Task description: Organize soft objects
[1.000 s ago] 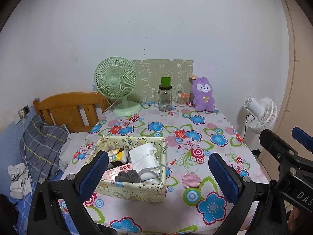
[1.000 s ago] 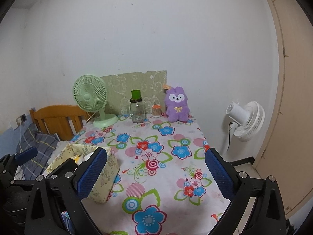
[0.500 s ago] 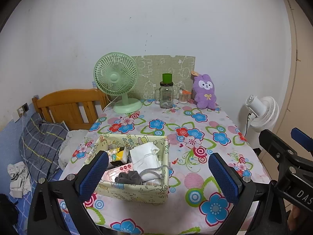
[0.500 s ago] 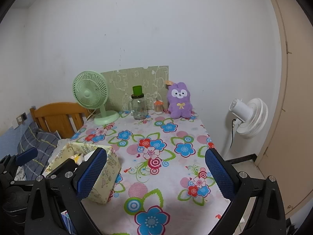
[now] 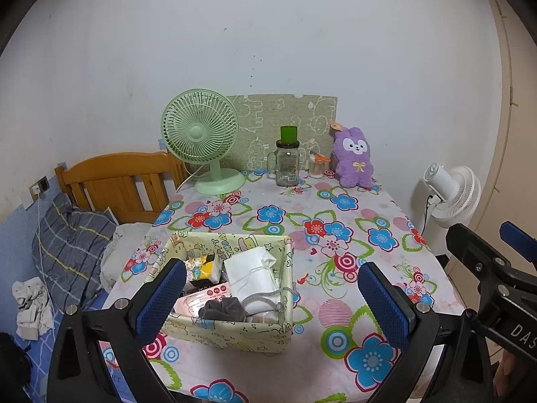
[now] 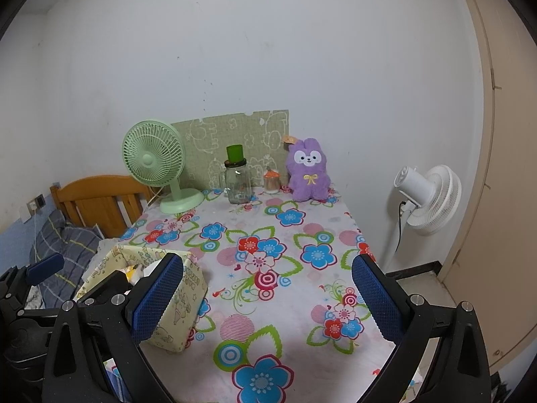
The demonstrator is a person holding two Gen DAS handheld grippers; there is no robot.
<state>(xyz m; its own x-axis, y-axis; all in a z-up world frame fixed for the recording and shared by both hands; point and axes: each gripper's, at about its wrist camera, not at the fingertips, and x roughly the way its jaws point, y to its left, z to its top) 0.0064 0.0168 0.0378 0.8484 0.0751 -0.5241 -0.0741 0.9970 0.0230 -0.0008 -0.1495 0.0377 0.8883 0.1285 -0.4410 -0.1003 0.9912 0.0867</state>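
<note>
- Hovering at the bottom of the left wrist view, the left gripper [image 5: 272,299] has its blue-padded fingers spread wide and released, grasping nothing.
- At the bottom of the right wrist view, the right gripper [image 6: 266,297] is likewise spread wide and released, with nothing between its pads.
- Just beyond the left gripper's left finger, in the lower centre of the left wrist view, a pale yellow fabric storage box [image 5: 231,330] sits on the flowered tablecloth [image 5: 339,221].
- Inside the box lie a white drawstring pouch [image 5: 253,273], a dark grey soft item [image 5: 223,309], a pink packet [image 5: 201,297] and a yellow-and-black packet [image 5: 203,267].
- Toward the middle of the frame the cloth shows only its flower print.
- At the far edge of the table, from left to right, stand a green desk fan [image 5: 201,137], a glass jar with a green cap [image 5: 288,159], a small container of cotton swabs [image 5: 317,166] and a purple plush bunny [image 5: 354,158], which sits upright against the wall.
- Behind them a green patterned board [image 5: 285,114] leans on the wall.
- At the left edge a wooden headboard [image 5: 114,181] and a grey plaid pillow [image 5: 67,235] show beside the table.
- At the right edge a white standing fan [image 5: 451,194] stands on the floor.
</note>
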